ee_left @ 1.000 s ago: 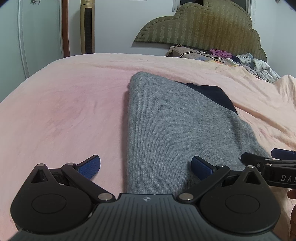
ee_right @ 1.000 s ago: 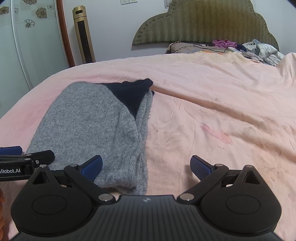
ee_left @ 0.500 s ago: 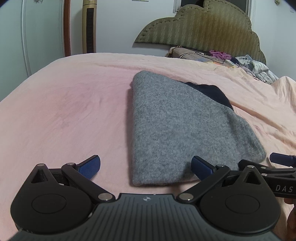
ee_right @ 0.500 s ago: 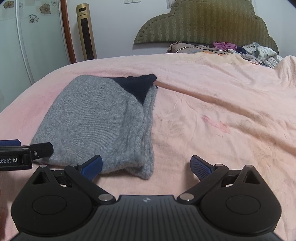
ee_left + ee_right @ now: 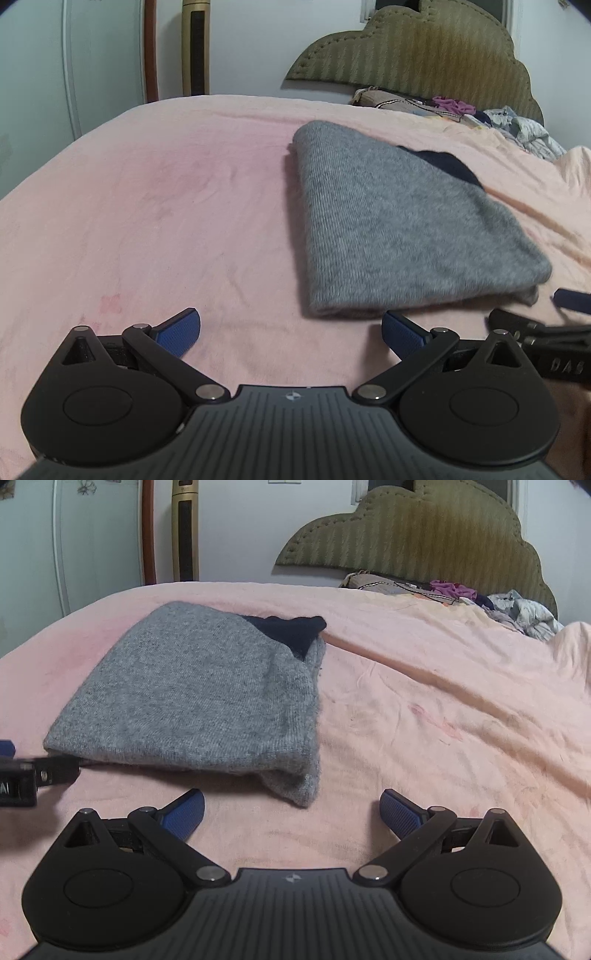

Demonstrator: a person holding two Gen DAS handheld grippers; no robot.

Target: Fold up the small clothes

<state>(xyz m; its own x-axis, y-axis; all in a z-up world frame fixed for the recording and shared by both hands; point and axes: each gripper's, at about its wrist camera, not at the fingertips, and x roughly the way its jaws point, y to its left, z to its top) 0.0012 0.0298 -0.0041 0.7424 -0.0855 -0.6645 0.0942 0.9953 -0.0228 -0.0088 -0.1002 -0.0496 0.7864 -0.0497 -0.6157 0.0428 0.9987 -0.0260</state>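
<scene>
A folded grey knit garment [image 5: 399,229] with a dark navy part at its far end lies flat on the pink bed sheet [image 5: 166,206]. It also shows in the right wrist view [image 5: 207,698]. My left gripper [image 5: 291,336] is open and empty, just short of the garment's near left corner. My right gripper [image 5: 291,812] is open and empty, just short of the garment's near right corner. Each gripper touches nothing.
A heap of loose clothes [image 5: 517,609] lies at the bed's head, below a padded olive headboard [image 5: 413,535]. A gold tower fan [image 5: 195,48] and a wardrobe door stand past the bed's far left. A long crease [image 5: 443,679] runs in the sheet right of the garment.
Both grippers have pulled back toward me, off the garment's near edge. The folded garment now lies wholly ahead of both sets of fingers. Both stay open.
</scene>
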